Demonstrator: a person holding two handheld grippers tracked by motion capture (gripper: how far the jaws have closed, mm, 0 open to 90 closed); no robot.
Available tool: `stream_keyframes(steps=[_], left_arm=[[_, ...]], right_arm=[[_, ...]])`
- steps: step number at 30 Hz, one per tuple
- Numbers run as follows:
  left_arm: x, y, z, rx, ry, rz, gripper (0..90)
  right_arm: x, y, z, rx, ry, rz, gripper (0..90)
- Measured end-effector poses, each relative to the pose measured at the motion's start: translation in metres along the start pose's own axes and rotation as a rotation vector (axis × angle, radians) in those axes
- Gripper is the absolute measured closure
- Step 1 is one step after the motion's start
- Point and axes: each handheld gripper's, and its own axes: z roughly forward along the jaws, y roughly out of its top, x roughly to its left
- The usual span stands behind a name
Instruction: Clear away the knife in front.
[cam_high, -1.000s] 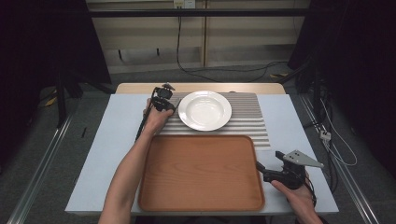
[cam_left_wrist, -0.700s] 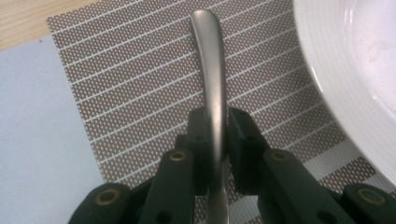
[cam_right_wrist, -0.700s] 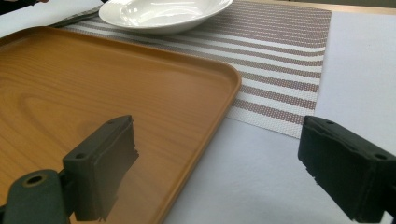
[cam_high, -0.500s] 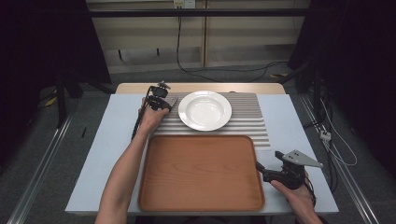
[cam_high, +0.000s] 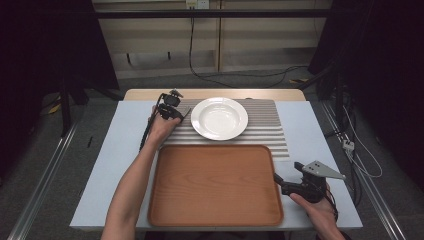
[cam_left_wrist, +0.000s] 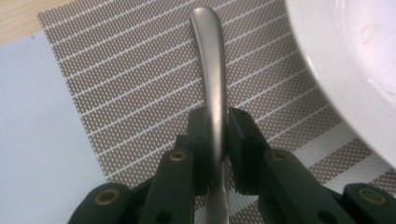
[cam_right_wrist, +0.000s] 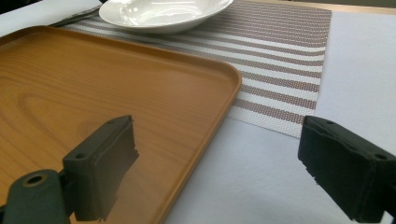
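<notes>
High view: the left gripper (cam_high: 172, 111) sits at nine o'clock of the white plate (cam_high: 219, 118) on a striped mat (cam_high: 270, 131); what it holds is hard to make out. The wooden tray (cam_high: 215, 184) lies at six o'clock, on a pale blue table (cam_high: 107, 170) over grey floor.

Left gripper view: jaws clamp a metal utensil handle (cam_left_wrist: 213, 84), its working end cut off.

Right gripper view: the right gripper (cam_right_wrist: 217, 158) is spread wide, straddling the tray's edge.

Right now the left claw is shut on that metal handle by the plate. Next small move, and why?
Probably lift it straight up a little. The left claw is shut on the utensil handle low over the striped placemat, with the white plate close beside it. A short rise should clear both before carrying it anywhere.
</notes>
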Motion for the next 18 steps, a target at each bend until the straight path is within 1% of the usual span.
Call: stream_keyframes(steps=[3,5,6,8,10,12,14,16,17,18], left_arm=[[0.0022,-0.0011,-0.0003,-0.008,-0.007,-0.009,79.4],[0.0029,-0.0018,-0.0005,0.001,-0.013,-0.025,72.9],[0.003,-0.002,-0.0012,0.008,-0.017,-0.021,72.4],[0.001,-0.002,-0.0018,0.018,0.002,-0.014,78.6],[-0.0001,-0.0015,-0.0016,0.02,0.004,-0.016,79.4],[-0.0028,-0.0005,-0.0017,0.029,0.023,-0.01,79.5],[-0.0026,-0.0008,-0.0017,0.026,0.021,-0.014,79.7],[-0.0026,-0.001,-0.0017,0.022,0.018,-0.008,79.8],[-0.0017,-0.0007,-0.0022,0.028,0.012,-0.009,79.8],[-0.0006,-0.0006,-0.0024,0.023,0.009,-0.01,79.8]], right_arm=[[-0.0001,-0.0001,-0.0002,0.0,-0.001,0.0,11.0],[-0.0001,-0.0001,-0.0001,0.0,0.0,0.001,11.0],[0.0001,0.0,-0.0001,-0.001,0.001,0.0,11.0],[0.0006,-0.0001,0.0,0.0,0.001,0.0,11.0],[0.001,0.0,0.0,0.0,-0.001,0.0,11.0],[0.001,0.0001,-0.0001,0.0,0.001,-0.001,11.0],[0.0012,0.0001,-0.0004,-0.001,0.002,-0.002,11.0],[0.0009,0.0001,-0.0004,0.0,0.001,0.0,11.0],[0.0006,0.0001,0.0,0.0,0.002,0.0,11.0],[0.0004,0.0001,0.0003,0.0,0.001,-0.001,11.0]])
